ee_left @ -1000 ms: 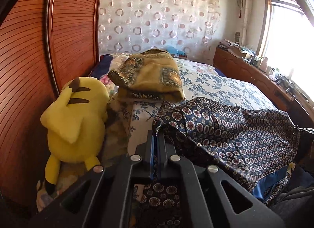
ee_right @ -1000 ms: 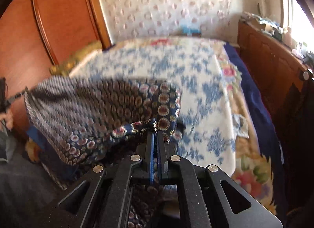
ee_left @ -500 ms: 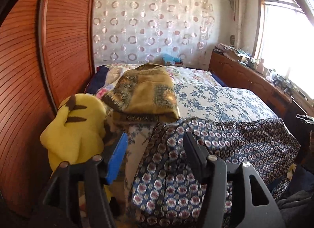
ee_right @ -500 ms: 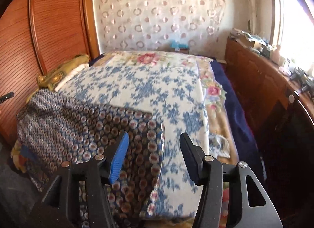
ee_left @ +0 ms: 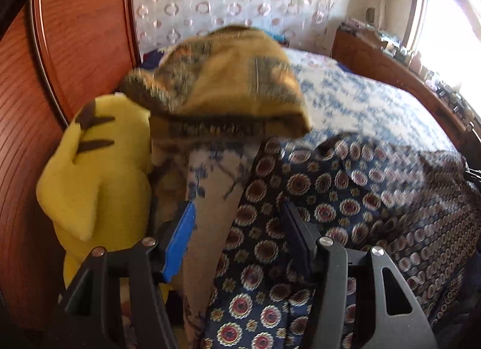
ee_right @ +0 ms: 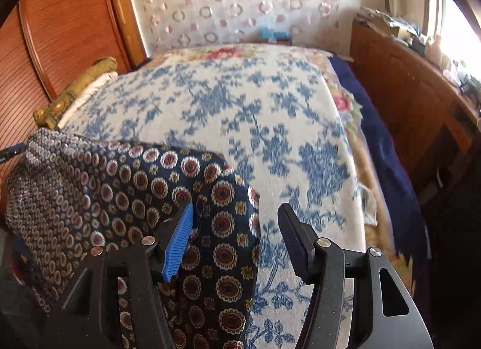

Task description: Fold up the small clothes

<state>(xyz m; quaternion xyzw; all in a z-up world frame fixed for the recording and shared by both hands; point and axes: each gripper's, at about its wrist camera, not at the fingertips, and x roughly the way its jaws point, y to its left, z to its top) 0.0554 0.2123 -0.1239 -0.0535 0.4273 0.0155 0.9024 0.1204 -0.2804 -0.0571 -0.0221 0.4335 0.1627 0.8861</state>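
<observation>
A dark blue garment with round medallion print (ee_left: 345, 198) lies spread on the near edge of the bed; it also shows in the right wrist view (ee_right: 126, 198). My left gripper (ee_left: 237, 229) is open and empty, low over the garment's left edge. My right gripper (ee_right: 234, 229) is open and empty, low over the garment's right corner. The far tip of the left gripper shows at the left edge of the right wrist view.
A yellow plush toy (ee_left: 90, 174) leans on the wooden headboard (ee_left: 36, 108). A folded yellow-brown cloth (ee_left: 228, 84) lies on the blue-flowered bedspread (ee_right: 240, 108). A wooden sideboard (ee_right: 421, 84) with clutter runs along the right under the window.
One second ago both grippers were shut on the garment and held it up. They have opened and let it go; it now lies on the bed, and both grippers have moved down closer to it.
</observation>
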